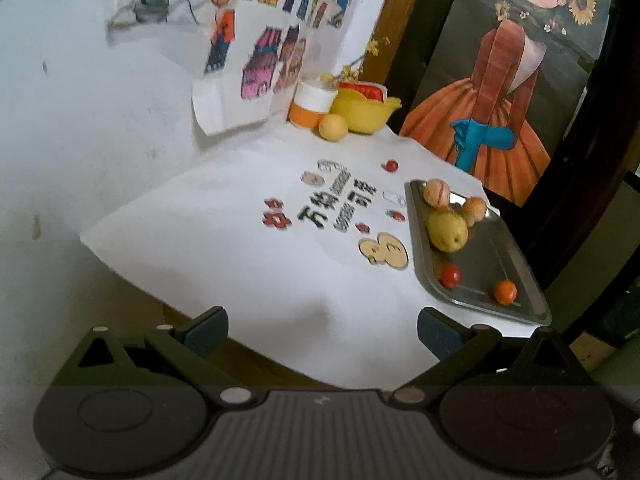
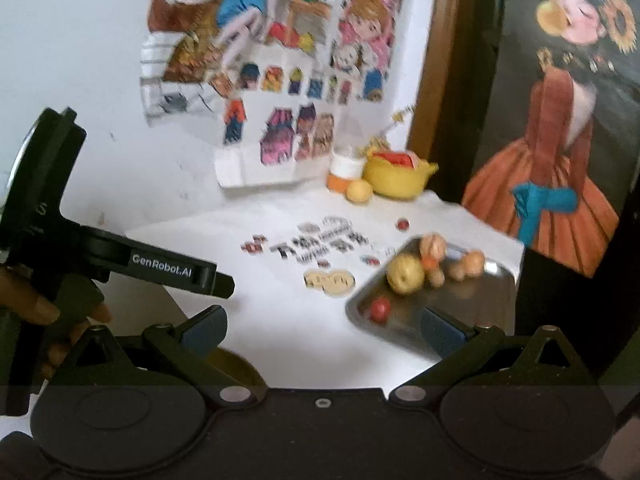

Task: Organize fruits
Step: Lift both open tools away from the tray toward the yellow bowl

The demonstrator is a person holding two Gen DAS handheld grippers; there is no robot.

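A white-covered table [image 1: 248, 264] sits in a corner, seen from two handheld grippers. The left gripper [image 1: 322, 332] hovers over the near table edge with its jaws spread wide and nothing between them. The right gripper [image 2: 324, 330] is also wide open and empty, its right fingertip overlapping the near edge of a metal tray [image 1: 484, 264].

In the left wrist view, the tray lies at about 4 o'clock from the printed lettering in the middle of the cloth. It holds a yellow pear-like fruit [image 1: 447, 231], two pale orange fruits [image 1: 438, 194] at its far end, a small red fruit [image 1: 451, 275] and a small orange fruit [image 1: 505, 292] near its front edge. The tray appears to be the collecting place, which would explain the cluster there.

Two fruits are off the tray: a yellow round fruit [image 1: 333, 127] at 12 o'clock, touching or just beside a yellow bowl [image 1: 366, 114] and an orange-and-white jar [image 1: 310, 106], and a tiny red fruit [image 1: 391, 165] alone on the cloth at about 1 o'clock. Both open grippers seem ready to fetch these.

The right wrist view is blurred, so fruit outlines there are soft. At its left edge the other gripper's black body and part of a hand [image 2: 38, 306] are cut off. The red contents of the bowl cannot be identified.
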